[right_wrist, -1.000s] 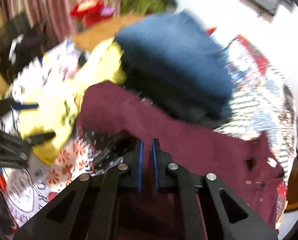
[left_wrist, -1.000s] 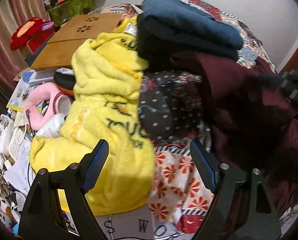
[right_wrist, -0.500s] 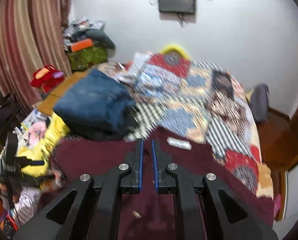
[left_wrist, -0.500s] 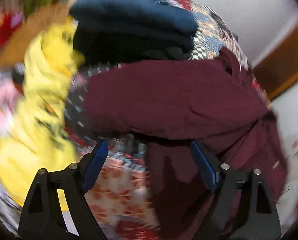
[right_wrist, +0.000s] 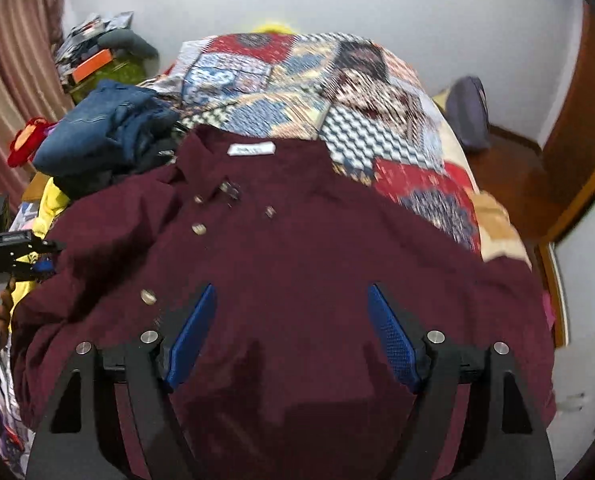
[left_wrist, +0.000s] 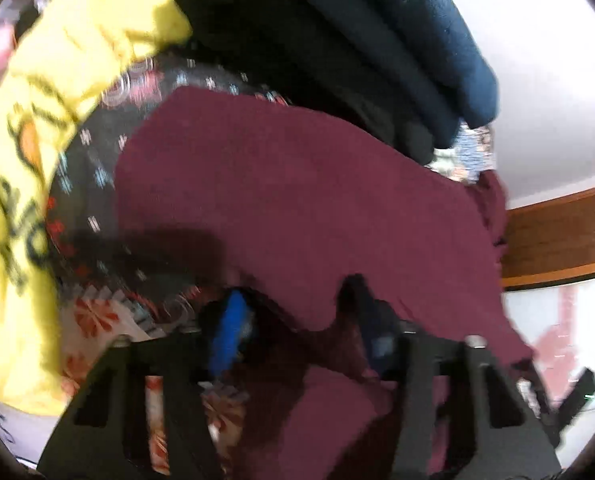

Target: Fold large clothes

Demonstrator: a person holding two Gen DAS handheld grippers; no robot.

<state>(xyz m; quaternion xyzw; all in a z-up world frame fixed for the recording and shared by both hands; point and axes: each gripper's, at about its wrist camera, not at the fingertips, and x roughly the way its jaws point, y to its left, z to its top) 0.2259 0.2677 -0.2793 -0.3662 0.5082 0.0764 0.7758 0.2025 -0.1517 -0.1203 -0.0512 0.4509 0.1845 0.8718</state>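
Two grippers work one maroon shirt (right_wrist: 297, 248): the left gripper (left_wrist: 293, 320) closing on its edge at 9 o'clock, the right gripper (right_wrist: 291, 336) opening wide, empty.

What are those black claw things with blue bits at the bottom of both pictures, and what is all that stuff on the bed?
They are two grabbers, like big tweezers, and a person holds one in each hand. A small camera sits on each, looking along its two fingers, so each picture is one grabber's own view.

In the left one's view, the left gripper is closing its jaws around the edge of a dark red shirt. It is blurry, so I cannot tell whether it pinches yet.

In the right one's view, the right gripper is opening its jaws above that shirt and holds nothing. The shirt lies spread on a patchwork bedspread. Beside it are folded blue jeans and a yellow towel.
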